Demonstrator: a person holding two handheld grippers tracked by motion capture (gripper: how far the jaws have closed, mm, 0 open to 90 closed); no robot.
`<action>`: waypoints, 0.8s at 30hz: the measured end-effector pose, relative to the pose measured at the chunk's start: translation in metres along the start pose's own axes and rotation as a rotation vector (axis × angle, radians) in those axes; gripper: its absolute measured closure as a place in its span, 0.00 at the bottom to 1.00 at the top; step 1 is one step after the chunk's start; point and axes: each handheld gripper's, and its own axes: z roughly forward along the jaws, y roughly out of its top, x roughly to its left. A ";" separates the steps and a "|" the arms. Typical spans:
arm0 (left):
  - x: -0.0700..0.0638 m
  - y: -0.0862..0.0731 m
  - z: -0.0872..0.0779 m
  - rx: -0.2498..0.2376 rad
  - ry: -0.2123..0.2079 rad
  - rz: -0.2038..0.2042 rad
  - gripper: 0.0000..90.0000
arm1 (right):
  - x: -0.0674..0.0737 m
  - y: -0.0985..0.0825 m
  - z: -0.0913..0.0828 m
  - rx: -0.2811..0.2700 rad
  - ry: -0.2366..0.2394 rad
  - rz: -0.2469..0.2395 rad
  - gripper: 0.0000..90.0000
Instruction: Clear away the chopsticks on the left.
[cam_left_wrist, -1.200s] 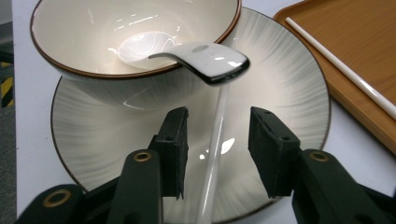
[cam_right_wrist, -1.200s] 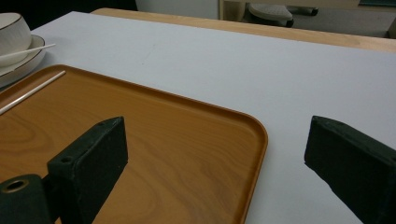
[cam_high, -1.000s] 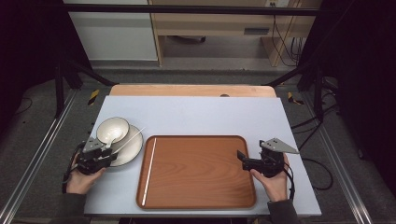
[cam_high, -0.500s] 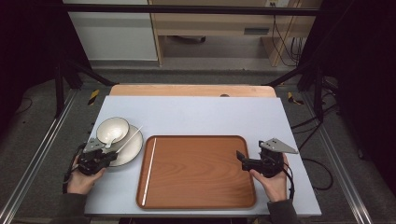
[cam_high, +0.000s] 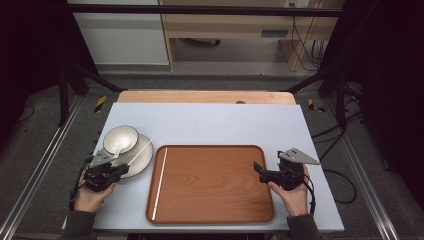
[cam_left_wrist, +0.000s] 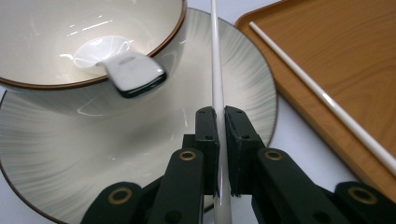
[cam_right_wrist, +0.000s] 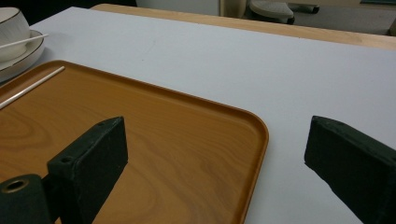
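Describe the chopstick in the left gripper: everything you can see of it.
The chopstick is a thin, straight, glossy white rod, plastic or ceramic by its look. The left gripper is shut on its near part, one pad on each side. It runs from the jaws out over the plate, past the side of the bowl; whether it touches the plate cannot be told. In the high view it slants toward the tray, where a second chopstick lies along the left edge.

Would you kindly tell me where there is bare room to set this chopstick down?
The wooden tray is bare right of the chopstick along its left edge. The table beyond the tray is free too. Crowded: the plate bearing the bowl.
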 end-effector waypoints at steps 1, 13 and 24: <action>-0.003 0.000 -0.001 -0.006 0.002 0.002 0.94 | 0.000 0.000 0.000 0.001 -0.001 -0.001 0.07; -0.036 0.006 -0.013 -0.060 0.011 -0.020 0.94 | -0.001 0.000 -0.001 -0.005 -0.001 0.002 0.07; -0.070 0.008 -0.014 -0.115 0.062 -0.055 0.94 | -0.001 0.000 -0.001 -0.006 -0.006 0.002 0.07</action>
